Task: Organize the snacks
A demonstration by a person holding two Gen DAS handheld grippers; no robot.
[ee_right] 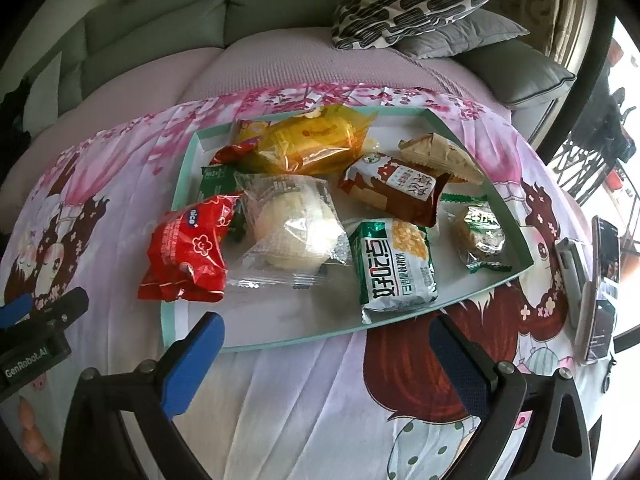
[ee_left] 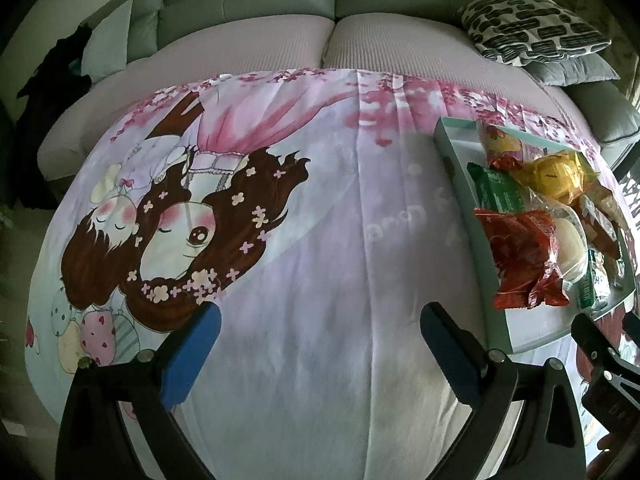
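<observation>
Lying in a loose heap on a shallow tray (ee_right: pixel 182 184) with a pale green rim, the wrapped snacks sit on a cartoon-printed cloth (ee_right: pixel 304 400) spread over a worktop in front of a sofa (ee_right: pixel 152 12). The right gripper (ee_right: pixel 326 354) hovers just short of the tray's near edge, its blue-padded fingers (ee_right: pixel 196 364) wide apart and holding nothing. The left gripper (ee_left: pixel 320 346) hangs over bare cloth to the left of the tray, its fingers likewise spread and empty.

The red packet (ee_right: pixel 186 250) overhangs the tray's left rim, touching the clear-wrapped round bun (ee_right: pixel 290 230). The green-and-white packet (ee_right: pixel 396 266) lies nearest the right gripper, its lower end close to the near rim. Behind are a brown packet (ee_right: pixel 394 190), a yellow packet (ee_right: pixel 308 144), a tan wedge-shaped packet (ee_right: pixel 440 156) and a small green-edged packet (ee_right: pixel 480 232).

All appear light, single-serve items in thin, glossy film, which is likely slippery and crinkles under pressure. The bun looks soft and would probably squash; it is best taken by its crimped end seal. The flatter packets seem firmer and could be pinched across their short width or by a sealed edge. The overhanging red packet offers the freest edge to grip.

A phone (ee_right: pixel 600 288) lies on the cloth to the right, well apart from the tray.
</observation>
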